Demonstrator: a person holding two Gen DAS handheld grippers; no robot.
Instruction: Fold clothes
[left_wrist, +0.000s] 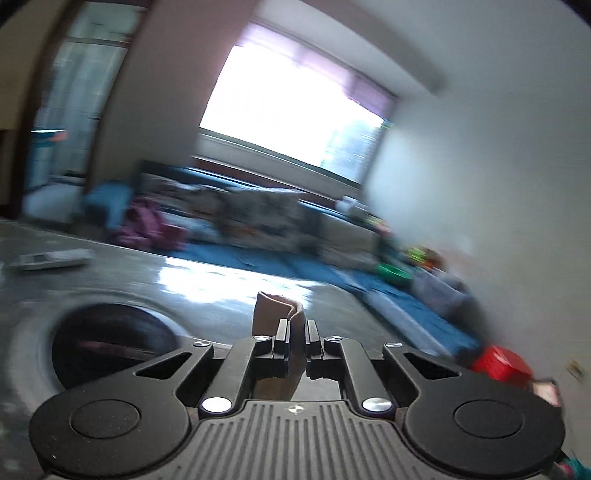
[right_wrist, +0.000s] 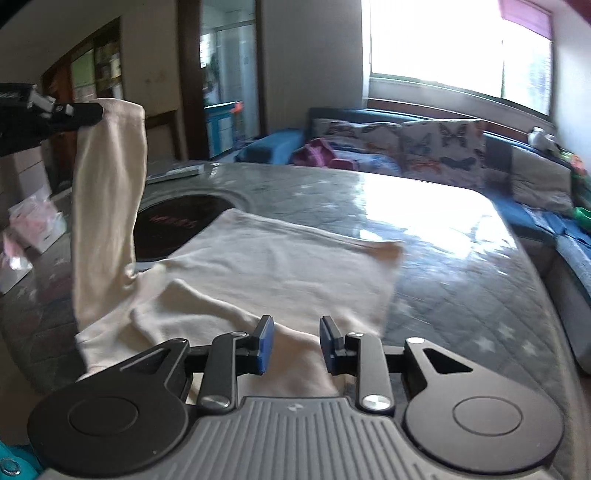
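- Left wrist view: the left tongs (left_wrist: 295, 341) are pressed together on a fold of the cream garment (left_wrist: 277, 314), whose cloth sticks up between the two black fingers (left_wrist: 281, 339).
- Right wrist view: the right tongs (right_wrist: 296, 341) stand spread, blue pads (right_wrist: 265, 343) apart with nothing between them, just above the garment (right_wrist: 280, 266).
- The garment lies flat on the grey quilted desk (right_wrist: 443, 266); one sleeve (right_wrist: 107, 206) is lifted upright, pinched at its top by the left tongs (right_wrist: 99, 112).
- A dark round recess (right_wrist: 177, 225) in the desk lies partly under the cloth; its contents cannot be made out.
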